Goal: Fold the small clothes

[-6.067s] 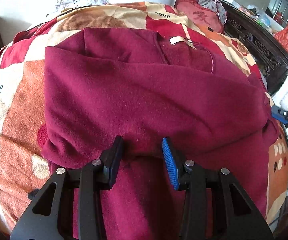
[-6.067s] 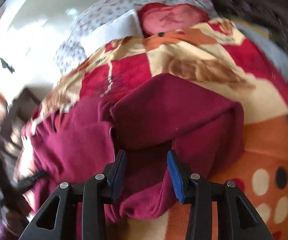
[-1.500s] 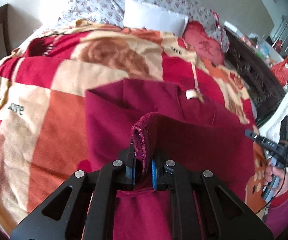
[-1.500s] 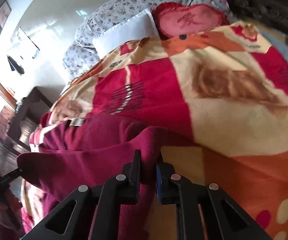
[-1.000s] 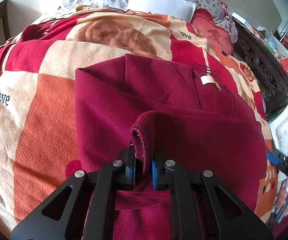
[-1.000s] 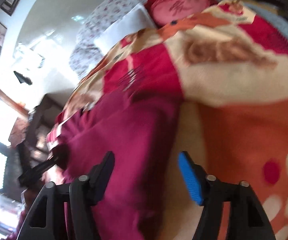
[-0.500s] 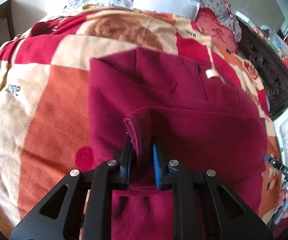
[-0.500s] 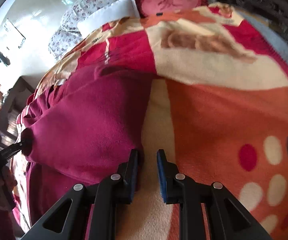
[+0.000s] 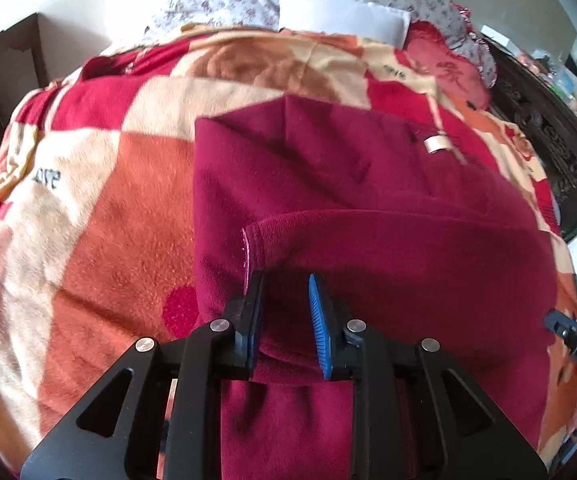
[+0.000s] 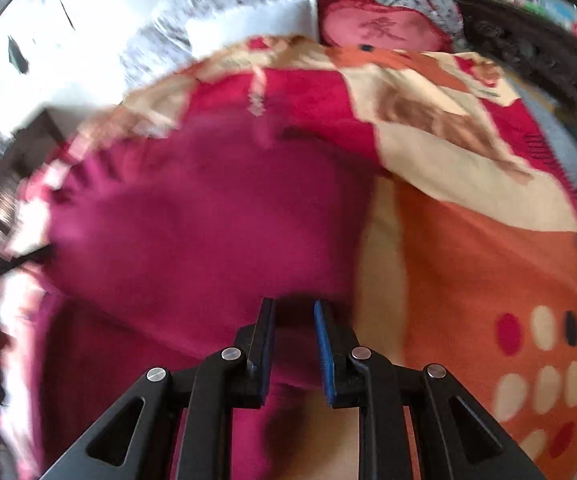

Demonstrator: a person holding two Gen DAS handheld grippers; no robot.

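Dark red fleece garment [image 9: 368, 208] lies on the bed, lower part folded up over itself; left gripper [image 9: 284, 300] and right gripper [image 10: 294, 334] both stand parted, fabric between the jaws but not pinched. Judgement: fold is being released, so back both grippers out low and level to avoid dragging the folded edge [image 9: 252, 248] askew. Surface is a plush patchwork blanket [image 9: 100, 216], soft and grippy; white pillow [image 9: 340, 16] and red cushion [image 10: 380, 28] at the head, dark carved furniture [image 9: 548, 128] alongside.

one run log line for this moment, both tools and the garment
left tool: open, straddling folded hem | right tool: open, at garment edge | maroon garment: bottom folded up, lying on blanket | view: right blurred
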